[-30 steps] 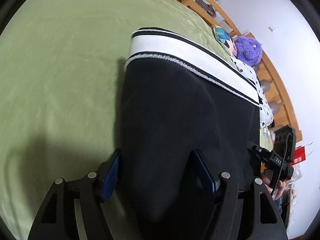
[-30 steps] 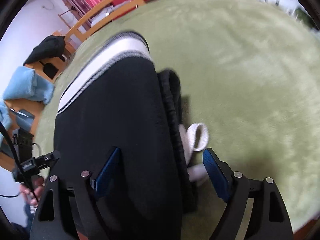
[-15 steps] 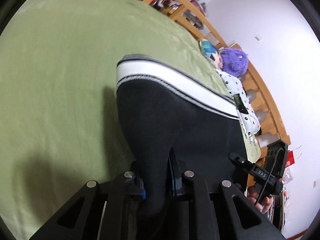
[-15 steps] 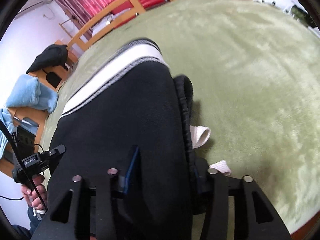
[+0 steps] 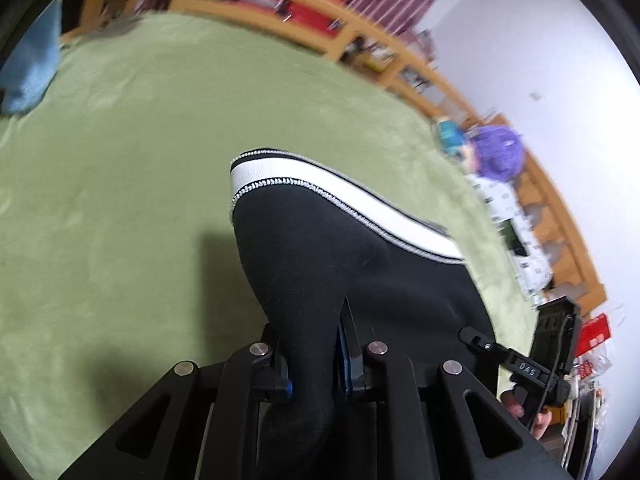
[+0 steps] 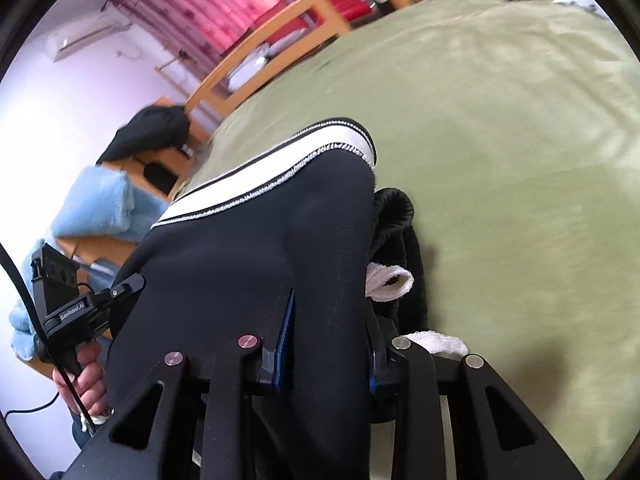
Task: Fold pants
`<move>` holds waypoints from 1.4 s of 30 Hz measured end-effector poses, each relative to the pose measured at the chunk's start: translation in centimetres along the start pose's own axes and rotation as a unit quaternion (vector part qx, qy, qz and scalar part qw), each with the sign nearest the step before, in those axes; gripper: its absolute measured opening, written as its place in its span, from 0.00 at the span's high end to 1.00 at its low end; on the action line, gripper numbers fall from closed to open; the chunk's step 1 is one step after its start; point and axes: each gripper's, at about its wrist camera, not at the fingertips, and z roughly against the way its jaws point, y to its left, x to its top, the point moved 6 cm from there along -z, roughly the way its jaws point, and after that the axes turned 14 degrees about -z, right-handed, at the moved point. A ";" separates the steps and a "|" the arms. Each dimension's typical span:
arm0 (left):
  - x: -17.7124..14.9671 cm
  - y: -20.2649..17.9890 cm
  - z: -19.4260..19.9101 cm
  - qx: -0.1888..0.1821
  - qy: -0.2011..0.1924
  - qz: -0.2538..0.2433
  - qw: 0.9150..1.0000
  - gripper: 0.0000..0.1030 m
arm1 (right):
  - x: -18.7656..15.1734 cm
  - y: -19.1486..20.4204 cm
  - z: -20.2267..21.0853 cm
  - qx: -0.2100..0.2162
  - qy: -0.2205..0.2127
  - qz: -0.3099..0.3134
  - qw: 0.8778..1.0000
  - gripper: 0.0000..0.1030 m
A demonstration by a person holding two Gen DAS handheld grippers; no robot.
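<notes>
Black pants (image 5: 352,276) with a white, black-edged band (image 5: 320,188) lie folded on a green blanket (image 5: 120,184). My left gripper (image 5: 314,356) is shut on the near left edge of the pants and holds it up off the blanket. My right gripper (image 6: 328,344) is shut on the near right edge of the pants (image 6: 248,256). The white band (image 6: 280,164) is at the far end. A white drawstring (image 6: 390,280) and a bunched black waistband (image 6: 400,216) stick out to the right of my right gripper. Each view shows the other gripper (image 5: 520,368) (image 6: 80,308).
The green blanket (image 6: 520,120) covers a bed with a wooden rail (image 5: 400,68) around it. A purple plush toy (image 5: 500,152) and a spotted cloth (image 5: 520,240) lie at the right edge. A blue towel (image 6: 96,208) and a black garment (image 6: 148,132) lie beyond the left edge.
Both grippers went from open around the pants' near edge to shut on it. They then lifted the edge, and the views tilted up to show more of the room.
</notes>
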 end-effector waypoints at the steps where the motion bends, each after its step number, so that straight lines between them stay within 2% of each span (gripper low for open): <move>1: -0.5 1.0 -1.0 0.003 0.015 0.009 1.000 0.80 | -0.6 0.1 -1.1 -0.016 0.009 0.006 1.000 0.68; 3: -2.3 3.2 -3.9 0.038 0.076 0.020 0.996 0.69 | -1.3 0.0 -2.7 -0.066 0.015 0.037 0.997 0.52; 5: -3.3 3.4 -4.1 0.065 0.098 0.006 0.993 0.62 | -1.5 0.5 -2.1 -0.095 0.016 0.071 0.993 0.49; 6: -3.3 3.0 -3.2 0.094 0.090 -0.014 0.991 0.62 | -1.6 1.0 -1.0 -0.114 0.007 0.086 0.990 0.49; 7: -3.0 2.7 -1.8 0.139 0.081 -0.029 0.987 0.61 | -1.6 1.2 0.0 -0.137 -0.008 0.101 0.985 0.49; 9: -2.4 1.5 0.4 0.177 0.057 -0.042 0.982 0.53 | -2.1 2.8 2.4 -0.180 -0.051 0.154 0.970 0.49; 10: -2.2 0.4 1.1 0.163 0.041 -0.051 0.984 0.44 | -2.8 4.1 3.5 -0.187 -0.072 0.187 0.962 0.49; 11: -2.1 -0.9 1.5 0.141 0.031 -0.063 0.988 0.42 | -3.3 5.2 4.1 -0.182 -0.086 0.207 0.957 0.49; 13: -2.5 -3.7 1.7 0.107 0.016 -0.087 0.990 0.42 | -4.6 6.8 4.8 -0.153 -0.102 0.227 0.957 0.49; 14: -2.9 -4.4 1.5 0.103 0.014 -0.092 0.990 0.42 | -5.5 7.4 4.5 -0.130 -0.099 0.233 0.959 0.49; 16: -4.8 -5.0 1.0 0.102 0.024 -0.094 0.990 0.42 | -7.4 8.3 2.5 -0.102 -0.074 0.246 0.961 0.49; 18: -7.9 -4.9 -0.1 0.105 0.044 -0.095 0.989 0.42 | -9.7 7.7 0.7 -0.098 -0.044 0.259 0.960 0.54; 20: -11.1 -5.1 -0.6 0.131 0.055 -0.119 0.983 0.42 | -12.5 6.1 -0.7 -0.117 -0.017 0.285 0.951 0.55; 21: -12.7 -5.4 -0.6 0.154 0.054 -0.145 0.976 0.42 | -13.6 5.5 -0.9 -0.126 -0.013 0.297 0.946 0.55; 22: -13.5 -5.8 -0.2 0.158 0.051 -0.157 0.974 0.42 | -14.8 5.3 -1.0 -0.132 -0.006 0.313 0.940 0.55; 24: -14.2 -6.1 0.7 0.153 0.051 -0.167 0.973 0.41 | -15.5 4.9 -0.5 -0.134 -0.001 0.318 0.938 0.55; 27: -12.9 -5.7 2.6 0.128 0.036 -0.128 0.983 0.41 | -14.1 5.7 1.8 -0.104 -0.009 0.289 0.952 0.58; 29: -12.1 -4.6 3.7 0.123 0.009 -0.099 0.987 0.36 | -12.5 6.0 4.3 -0.080 -0.055 0.266 0.959 0.58; 31: -12.2 -3.2 3.1 0.147 0.020 -0.089 0.985 0.36 | -11.1 5.2 5.5 -0.095 -0.097 0.245 0.960 0.56; 33: -13.3 -1.8 1.4 0.155 0.049 -0.079 0.984 0.35 | -10.4 3.2 4.6 -0.122 -0.086 0.217 0.965 0.57; 34: -13.7 -1.6 1.0 0.150 0.049 -0.080 0.984 0.33 | -10.4 1.2 3.0 -0.151 -0.059 0.199 0.966 0.57; 36: -13.7 -1.3 0.8 0.138 0.055 -0.086 0.985 0.32 | -10.9 -0.6 0.9 -0.166 -0.020 0.187 0.968 0.61; 39: -11.6 -0.6 1.9 0.095 0.055 -0.056 0.992 0.32 | -10.4 0.3 1.7 -0.153 -0.016 0.192 0.969 0.63; 41: -9.6 0.2 3.4 0.067 0.021 -0.035 0.997 0.32 | -9.2 1.9 3.4 -0.140 -0.032 0.191 0.971 0.63; 42: -8.3 0.7 3.8 0.066 0.009 -0.033 0.997 0.32 | -8.0 3.0 4.4 -0.133 -0.057 0.196 0.970 0.62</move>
